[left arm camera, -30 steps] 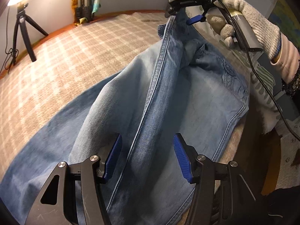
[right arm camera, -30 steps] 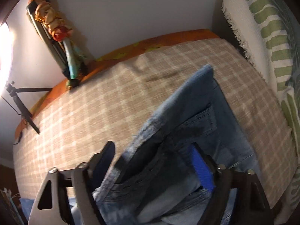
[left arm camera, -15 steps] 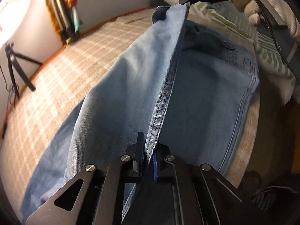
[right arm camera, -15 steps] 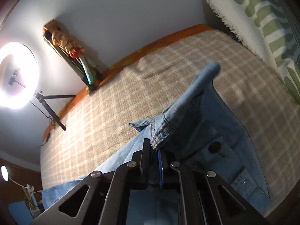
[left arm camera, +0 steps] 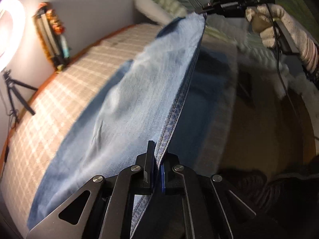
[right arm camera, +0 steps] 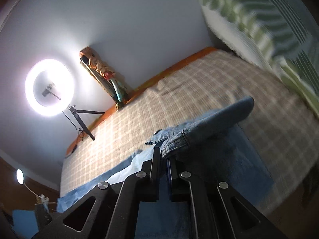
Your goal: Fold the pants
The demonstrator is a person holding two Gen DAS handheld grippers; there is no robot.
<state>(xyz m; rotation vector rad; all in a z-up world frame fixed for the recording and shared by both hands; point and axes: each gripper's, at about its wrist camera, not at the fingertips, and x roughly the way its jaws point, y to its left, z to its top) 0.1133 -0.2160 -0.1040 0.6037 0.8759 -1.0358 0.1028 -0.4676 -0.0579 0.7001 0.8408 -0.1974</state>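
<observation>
Light blue denim pants [left arm camera: 139, 99] are lifted off a bed covered in beige checked cloth [left arm camera: 59, 103]. My left gripper [left arm camera: 157, 157] is shut on the side seam partway down a leg. The seam runs taut up to my right gripper [left arm camera: 205, 12], held by a gloved hand [left arm camera: 279, 27] at the upper right. In the right wrist view my right gripper [right arm camera: 164, 157] is shut on the waistband [right arm camera: 199, 131], which folds over forward. The rest of the pants [right arm camera: 95, 187] hangs down onto the bed below it.
A lit ring light on a tripod [right arm camera: 49, 85] stands at the far side of the bed. A bundle of folded, colourful items [right arm camera: 103, 75] leans on the wall. A white and green patterned throw [right arm camera: 269, 29] hangs at the right. The bed edge and floor [left arm camera: 269, 129] lie to the right.
Both grippers went from open to shut on the pants, then lifted the seam edge up off the bed. The right gripper rose and swung away, pulling the fabric taut.
</observation>
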